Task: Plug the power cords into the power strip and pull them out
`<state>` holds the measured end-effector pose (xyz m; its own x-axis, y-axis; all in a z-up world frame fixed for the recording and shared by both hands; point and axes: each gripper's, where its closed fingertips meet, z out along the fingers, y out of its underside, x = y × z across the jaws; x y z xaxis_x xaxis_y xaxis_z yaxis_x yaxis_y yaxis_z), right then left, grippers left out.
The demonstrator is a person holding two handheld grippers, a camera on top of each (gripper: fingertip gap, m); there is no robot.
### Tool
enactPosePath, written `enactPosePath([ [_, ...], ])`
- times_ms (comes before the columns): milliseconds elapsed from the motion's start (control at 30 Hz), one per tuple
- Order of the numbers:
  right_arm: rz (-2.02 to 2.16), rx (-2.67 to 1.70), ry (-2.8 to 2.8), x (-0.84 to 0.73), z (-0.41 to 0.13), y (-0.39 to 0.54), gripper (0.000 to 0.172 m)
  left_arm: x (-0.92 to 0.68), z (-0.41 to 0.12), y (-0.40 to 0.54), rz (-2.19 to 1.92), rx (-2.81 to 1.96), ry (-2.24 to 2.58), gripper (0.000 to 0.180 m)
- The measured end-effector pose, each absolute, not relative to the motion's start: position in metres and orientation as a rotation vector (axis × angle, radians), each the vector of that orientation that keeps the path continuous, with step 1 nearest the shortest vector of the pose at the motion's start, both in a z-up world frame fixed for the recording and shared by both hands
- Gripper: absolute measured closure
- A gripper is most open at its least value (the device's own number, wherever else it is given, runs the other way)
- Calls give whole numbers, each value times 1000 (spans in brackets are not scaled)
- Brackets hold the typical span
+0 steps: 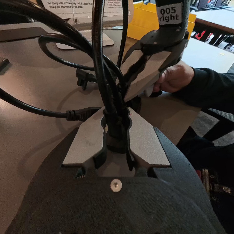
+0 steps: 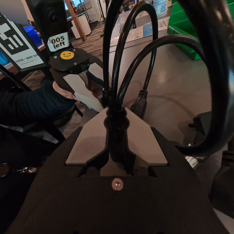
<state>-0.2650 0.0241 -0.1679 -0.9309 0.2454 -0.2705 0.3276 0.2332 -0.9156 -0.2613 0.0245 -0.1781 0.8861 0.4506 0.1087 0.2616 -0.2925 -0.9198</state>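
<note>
My left gripper (image 1: 116,111) has its fingers closed most of the way around a bundle of black power cords (image 1: 111,96), the grey pads pressing on the dark mass from both sides. My right gripper (image 2: 116,110) is narrowed the same way on a black plug end (image 2: 117,133) with cords rising out of it in tall loops (image 2: 133,38). Both sets of fingers meet at nearly the same spot: in the left wrist view the right gripper's fingertips (image 1: 127,96) come in from the upper right, just beside mine. Everything between the pads is black on black, so I cannot tell for sure which plug belongs to which cord.

On the grey desk (image 1: 31,126) a ribbed black plug (image 1: 81,114) lies just left of my left fingers, its cord trailing off to the left. Another loose plug (image 1: 83,78) lies farther back, prongs showing. A yellow bin (image 1: 143,24) stands at the desk's far edge, and a green bin (image 2: 183,29) sits off to the right.
</note>
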Motion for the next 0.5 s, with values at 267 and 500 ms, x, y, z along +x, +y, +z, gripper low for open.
enactPosePath([
  [267, -1819, 451, 2421, -254, -165, 23, 156, -251, -179, 28, 194, -1917, -449, 156],
  [500, -1757, 231, 2508, -233, -162, 22, 153, -234, -183, 41, 233, -1979, -298, 157],
])
